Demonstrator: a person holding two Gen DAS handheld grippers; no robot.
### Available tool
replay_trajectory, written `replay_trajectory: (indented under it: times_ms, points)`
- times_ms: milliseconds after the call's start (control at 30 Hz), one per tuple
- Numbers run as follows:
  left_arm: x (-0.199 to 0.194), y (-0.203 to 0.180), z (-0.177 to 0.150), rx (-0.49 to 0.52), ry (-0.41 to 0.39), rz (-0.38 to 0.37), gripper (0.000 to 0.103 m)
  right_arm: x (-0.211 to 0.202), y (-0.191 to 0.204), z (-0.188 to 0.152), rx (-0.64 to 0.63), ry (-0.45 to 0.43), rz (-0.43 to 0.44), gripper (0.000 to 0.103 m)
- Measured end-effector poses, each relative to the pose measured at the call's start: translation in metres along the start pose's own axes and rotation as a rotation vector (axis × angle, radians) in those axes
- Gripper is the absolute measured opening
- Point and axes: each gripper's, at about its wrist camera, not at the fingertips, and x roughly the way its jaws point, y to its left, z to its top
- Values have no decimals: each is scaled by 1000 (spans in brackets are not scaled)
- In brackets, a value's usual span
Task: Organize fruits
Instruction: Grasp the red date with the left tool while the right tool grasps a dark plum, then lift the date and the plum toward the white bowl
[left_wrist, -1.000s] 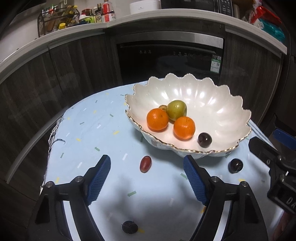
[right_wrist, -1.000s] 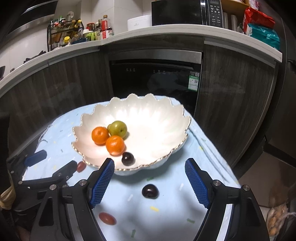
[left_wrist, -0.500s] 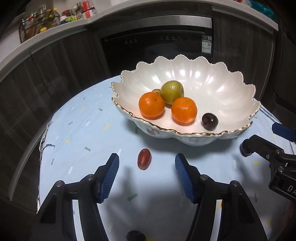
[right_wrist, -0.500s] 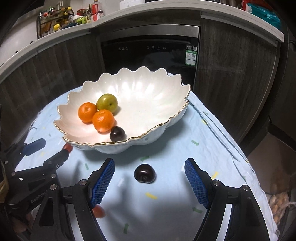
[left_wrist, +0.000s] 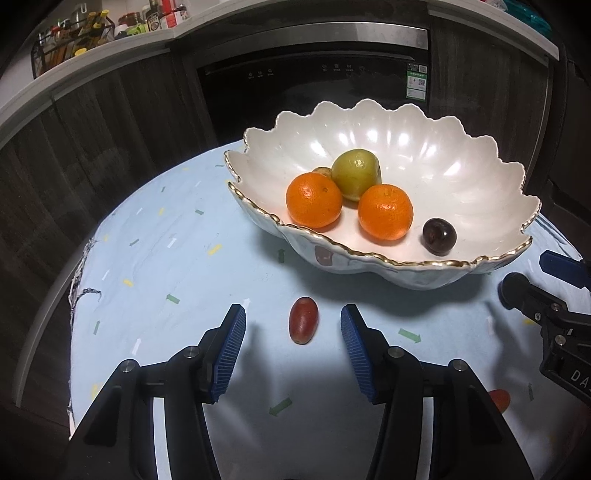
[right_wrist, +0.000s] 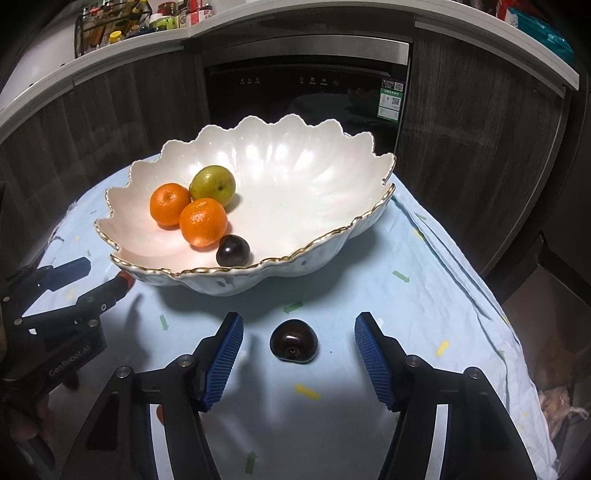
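A white scalloped bowl (left_wrist: 480, 184) (right_wrist: 314, 173) with a gold rim stands on the light blue cloth. It holds two oranges (left_wrist: 314, 199) (right_wrist: 203, 221), a green fruit (left_wrist: 355, 173) (right_wrist: 213, 185) and a dark cherry (left_wrist: 439, 236) (right_wrist: 232, 251). My left gripper (left_wrist: 292, 325) is open, its blue pads either side of a red grape tomato (left_wrist: 303, 320) on the cloth. My right gripper (right_wrist: 298, 339) is open around a dark cherry (right_wrist: 294, 341) on the cloth.
Another red fruit (left_wrist: 498, 400) lies on the cloth at the right, partly behind the right gripper's body. The table's edges drop off at left and right. Dark cabinets, an oven (right_wrist: 306, 92) and a counter with bottles stand behind.
Both grippers moved forward and down. The red tomato now lies between the left pads and the loose cherry between the right pads. The left jaws have narrowed somewhat.
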Motion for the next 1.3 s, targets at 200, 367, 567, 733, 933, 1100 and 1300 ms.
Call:
replay_trajectory:
  times_ms: [200, 367, 567, 733, 933, 1100, 1300]
  points:
    - [7, -3, 0, 17, 17, -25, 43, 2, 0, 0, -8, 6, 5, 57]
    - [11, 0, -1, -1, 31, -5, 36, 7, -1, -1, -2, 23, 13, 54]
    - [18, 7, -2, -48, 51, -10, 36, 14, 1, -3, -3, 43, 16, 46]
    - [19, 6, 0, -42, 48, -19, 32, 20, 0, -4, 5, 62, 26, 46]
    - [19, 4, 2, -47, 49, -26, 19, 22, -3, -4, 24, 65, 46, 30]
    - [19, 4, 1, -67, 49, -25, 19, 23, -3, -3, 27, 70, 52, 30]
    - [15, 4, -1, -80, 56, -27, 19, 21, -4, -1, 32, 68, 61, 30]
